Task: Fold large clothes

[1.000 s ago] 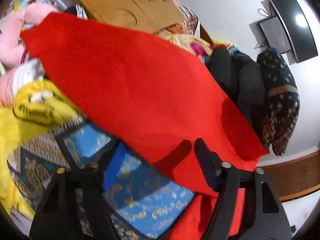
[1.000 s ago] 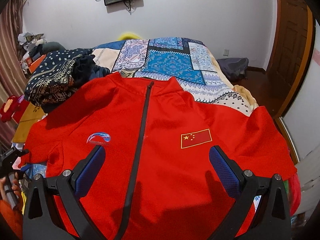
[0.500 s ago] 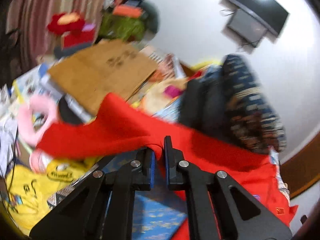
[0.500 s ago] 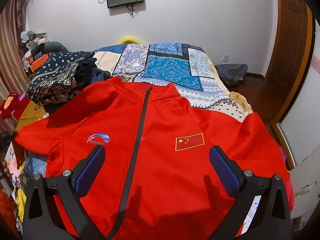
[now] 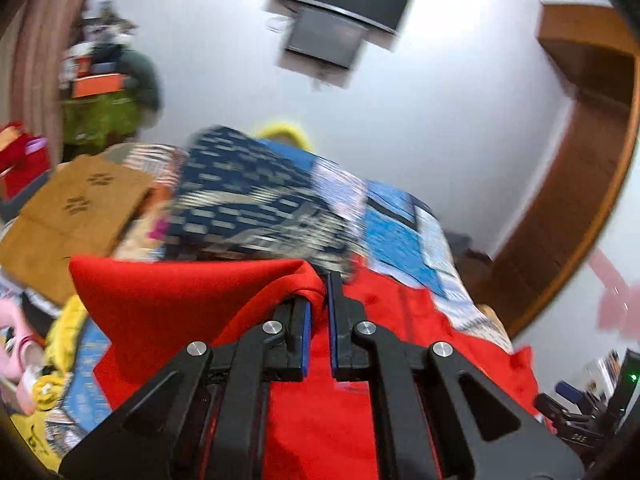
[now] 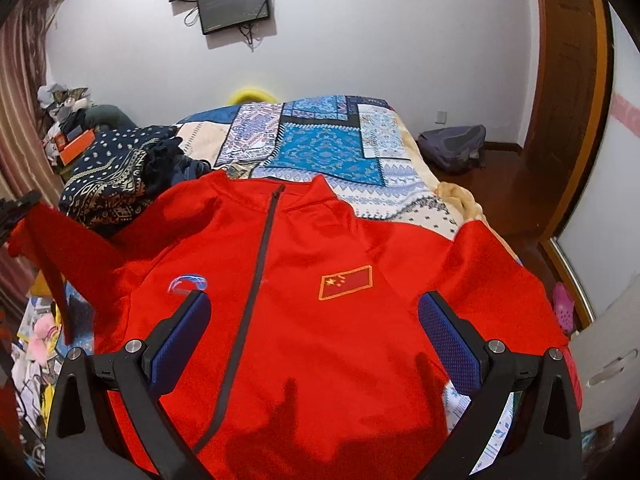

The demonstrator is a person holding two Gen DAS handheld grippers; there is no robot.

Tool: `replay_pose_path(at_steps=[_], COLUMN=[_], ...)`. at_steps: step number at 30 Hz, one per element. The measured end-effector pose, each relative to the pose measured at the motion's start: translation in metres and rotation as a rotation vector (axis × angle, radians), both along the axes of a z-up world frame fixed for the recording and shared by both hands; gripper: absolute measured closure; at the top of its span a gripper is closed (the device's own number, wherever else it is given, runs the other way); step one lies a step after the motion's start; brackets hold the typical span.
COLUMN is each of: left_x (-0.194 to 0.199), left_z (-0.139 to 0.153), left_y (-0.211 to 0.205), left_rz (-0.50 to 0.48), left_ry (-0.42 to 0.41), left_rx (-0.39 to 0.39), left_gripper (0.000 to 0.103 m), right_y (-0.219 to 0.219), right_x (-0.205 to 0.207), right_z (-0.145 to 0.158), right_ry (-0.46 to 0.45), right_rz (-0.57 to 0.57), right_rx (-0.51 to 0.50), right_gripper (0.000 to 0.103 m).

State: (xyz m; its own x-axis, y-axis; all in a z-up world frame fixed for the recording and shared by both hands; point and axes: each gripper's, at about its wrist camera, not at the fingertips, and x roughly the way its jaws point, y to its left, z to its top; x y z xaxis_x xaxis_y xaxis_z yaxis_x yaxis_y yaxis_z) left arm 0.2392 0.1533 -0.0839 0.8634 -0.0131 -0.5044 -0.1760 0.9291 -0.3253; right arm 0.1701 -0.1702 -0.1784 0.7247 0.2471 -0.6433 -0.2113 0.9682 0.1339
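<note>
Left wrist view, motion-blurred: the left claw (image 5: 319, 312) is clamped on a fold of the red jacket's sleeve (image 5: 192, 292), its blue pads nearly together with red cloth bunched between them; the sleeve is lifted off the bed and hangs in a taut sheet to the left of the claw. Behind it lie a dark patterned garment (image 5: 248, 208) and the patchwork bedspread (image 5: 400, 232); a brown board (image 5: 76, 208) sits at far left. Right wrist view: the red jacket (image 6: 304, 288) lies front-up on the bed, long axis running from the camera toward the far wall, collar at the far end, zipper (image 6: 256, 280) closed along that axis. The flag patch (image 6: 346, 282) sits right of the zipper. The right claw (image 6: 314, 336) stands wide apart above the chest area, gripping nothing. The raised sleeve (image 6: 52, 248) shows at the left edge.
</note>
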Motion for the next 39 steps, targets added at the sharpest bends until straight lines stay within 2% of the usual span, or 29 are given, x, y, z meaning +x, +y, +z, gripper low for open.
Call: replay_pose_path(at_steps=[6,12,15,17,21,23,25,29,30,35,39], left_x=[0.039,0.066,0.071,0.070,0.063,0.055,0.048,0.024,0.019,-0.016,-0.042], left_z=[-0.023,-0.082,-0.110,-0.128,-0.142,-0.140,-0.132,-0.101,-0.094,-0.054,-0.040], left_y=[-0.080,-0.149,-0.165,-0.167,-0.163,-0.162,-0.160,-0.140,-0.133,-0.079,-0.033], left_rz=[-0.187,-0.353,-0.400,-0.429,-0.465,-0.471,-0.466,-0.419,-0.404,-0.267,-0.144], left_ry=[0.091,0.283,0.379,0.452,0.519,0.522,0.509,0.435,0.415,0.309,0.274], left_rx=[0.066,0.081,0.089,0.058,0.021,0.046,0.085,0.140,0.142,0.170,0.198], left_gripper=[0.097,0.097,0.097,0.097,0.097,0.097,0.090,0.052,0.048,0.046,0.040], right_y=[-0.017,-0.026,-0.025,-0.023,-0.020,-0.017,-0.014,-0.004,0.001,0.038,0.080], right_x=[-0.002,-0.001,0.000,0.001,0.001,0.000,0.000,0.000,0.000,0.000,0.000], right_z=[-0.005,-0.011,-0.014,-0.015,-0.017,-0.017,-0.014,-0.003,0.000,0.016,0.022], right_ry=[0.008,0.031,0.038,0.045,0.046,0.041,0.033,0.006,-0.006,-0.063,-0.088], right_rz=[-0.022,-0.031,-0.028,-0.021,-0.004,0.004,0.007,0.029,0.042,0.137,0.256], right_rx=[-0.017,-0.030,-0.046,-0.060,-0.085,-0.095,-0.097,-0.103,-0.111,-0.173,-0.222], right_gripper=[0.000,0.000,0.000,0.000,0.000,0.000,0.000,0.000,0.000,0.000,0.000])
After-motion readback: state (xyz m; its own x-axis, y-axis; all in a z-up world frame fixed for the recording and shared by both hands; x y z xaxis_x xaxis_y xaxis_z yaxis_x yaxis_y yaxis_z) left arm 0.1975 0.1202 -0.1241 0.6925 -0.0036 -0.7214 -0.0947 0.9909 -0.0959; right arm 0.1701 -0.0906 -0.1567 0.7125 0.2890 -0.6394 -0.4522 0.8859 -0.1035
